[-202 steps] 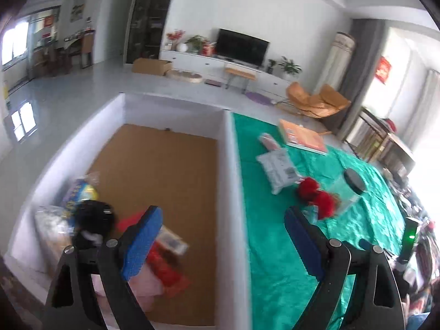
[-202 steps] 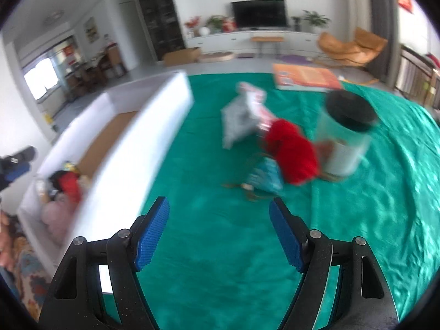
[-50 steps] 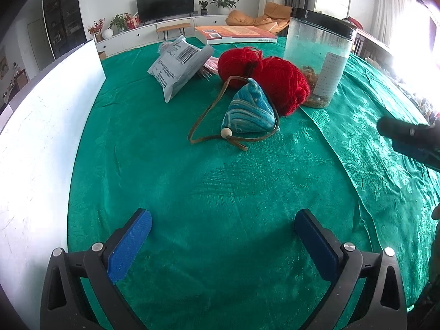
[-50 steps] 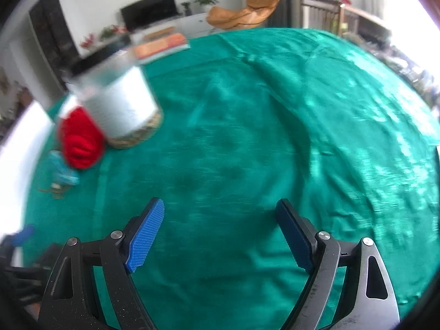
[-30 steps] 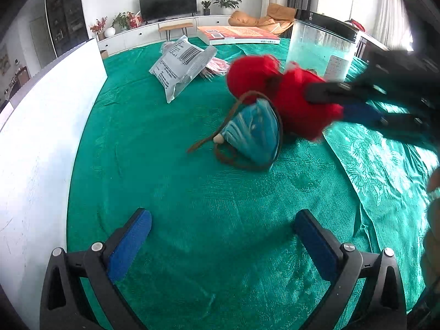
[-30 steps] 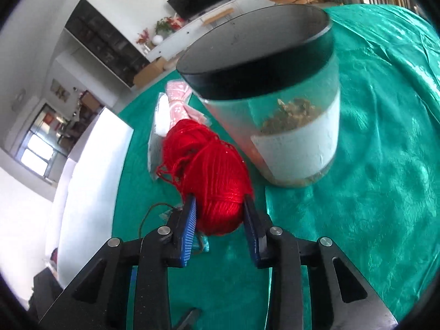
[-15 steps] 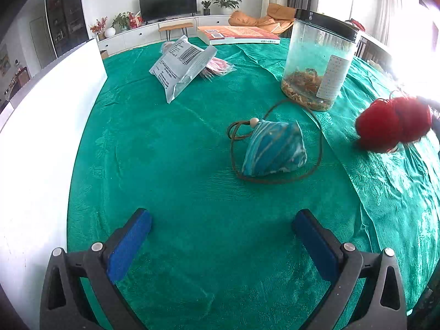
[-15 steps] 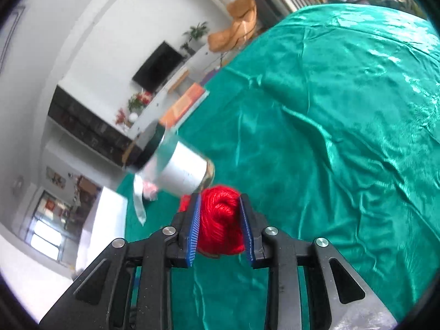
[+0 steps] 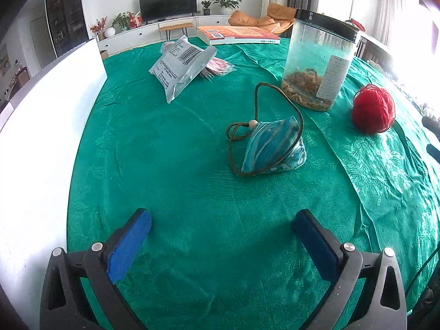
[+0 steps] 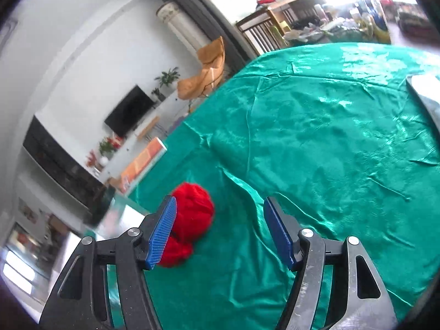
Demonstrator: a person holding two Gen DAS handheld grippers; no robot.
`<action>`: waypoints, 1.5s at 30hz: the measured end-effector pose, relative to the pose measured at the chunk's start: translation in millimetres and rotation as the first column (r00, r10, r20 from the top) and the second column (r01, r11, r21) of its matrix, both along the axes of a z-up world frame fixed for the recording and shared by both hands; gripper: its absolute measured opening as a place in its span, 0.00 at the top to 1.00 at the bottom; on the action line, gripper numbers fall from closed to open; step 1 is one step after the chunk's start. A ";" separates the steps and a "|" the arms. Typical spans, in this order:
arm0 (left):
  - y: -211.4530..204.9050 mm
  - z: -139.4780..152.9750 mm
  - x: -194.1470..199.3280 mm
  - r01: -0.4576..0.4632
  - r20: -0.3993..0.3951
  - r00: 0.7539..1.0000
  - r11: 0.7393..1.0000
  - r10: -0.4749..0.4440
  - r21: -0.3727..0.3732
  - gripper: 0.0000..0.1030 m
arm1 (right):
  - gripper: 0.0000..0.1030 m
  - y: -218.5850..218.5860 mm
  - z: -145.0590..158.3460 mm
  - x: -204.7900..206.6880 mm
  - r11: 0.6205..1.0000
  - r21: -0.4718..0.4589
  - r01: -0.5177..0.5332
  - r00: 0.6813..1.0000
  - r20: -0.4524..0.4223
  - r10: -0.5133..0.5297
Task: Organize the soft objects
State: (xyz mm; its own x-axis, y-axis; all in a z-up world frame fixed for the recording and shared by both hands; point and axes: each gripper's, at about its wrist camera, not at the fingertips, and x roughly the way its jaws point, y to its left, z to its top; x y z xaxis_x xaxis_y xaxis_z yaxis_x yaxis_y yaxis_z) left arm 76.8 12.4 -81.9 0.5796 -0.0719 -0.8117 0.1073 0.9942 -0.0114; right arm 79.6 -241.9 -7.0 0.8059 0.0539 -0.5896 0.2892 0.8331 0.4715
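Yarn is the thing in hand right now: a round ball of red wool yarn (image 10: 192, 214) sits on the desk, which wears a shiny green cloth (image 10: 330, 151). The right gripper (image 10: 217, 231) has just let it go. Its jaws have just been opening, and now they stand wide. The ball lies by the left jaw, partly behind it, and I cannot tell if it touches that pad. The right jaw is well clear of it. So this step looks like putting the yarn down, and it seems done.

The left gripper (image 9: 220, 236) has its jaws spread wide too, with only green cloth between them. Ahead of those jaws lies a blue striped cloth pouch with a brown cord and a bead (image 9: 272, 148). Beyond the pouch stands a clear plastic jar with a black lid (image 9: 319, 60), and the red ball (image 9: 373, 109) is just beside the jar, off to the right.

I think the pouch is next. The jaws would need to go forward and down, and close on its fat middle, not on the loose cord.

The yarn ball is nearly round, so it has no real long way. The pouch is a pointy lump, with its tip up and away from the jaws, and its long side runs left to right across them.
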 end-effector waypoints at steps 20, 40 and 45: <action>-0.1 0.1 0.1 0.000 0.000 1.000 1.000 0.000 0.000 0.00 | 0.25 55.7 -39.2 9.7 0.941 -0.255 -0.224 0.957 -0.238 0.163; -0.3 -0.1 0.1 -0.001 0.000 1.000 1.000 0.001 0.004 0.00 | 0.25 27.1 -19.3 100.2 0.896 -0.394 -0.206 0.948 -0.309 0.082; -16.1 14.1 11.3 0.085 -0.016 0.996 0.995 -0.086 -0.056 0.00 | 0.25 32.6 -37.4 42.3 0.923 -0.333 -0.192 0.957 -0.270 0.101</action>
State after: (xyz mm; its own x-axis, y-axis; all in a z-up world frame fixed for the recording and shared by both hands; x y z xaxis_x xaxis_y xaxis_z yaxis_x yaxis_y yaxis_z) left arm 88.1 -3.7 -67.8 0.5545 -0.1653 -0.8156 0.1909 0.9792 -0.0687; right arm 121.9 -209.3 -44.4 0.6340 -0.0872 -0.7684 0.2188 0.9732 0.0701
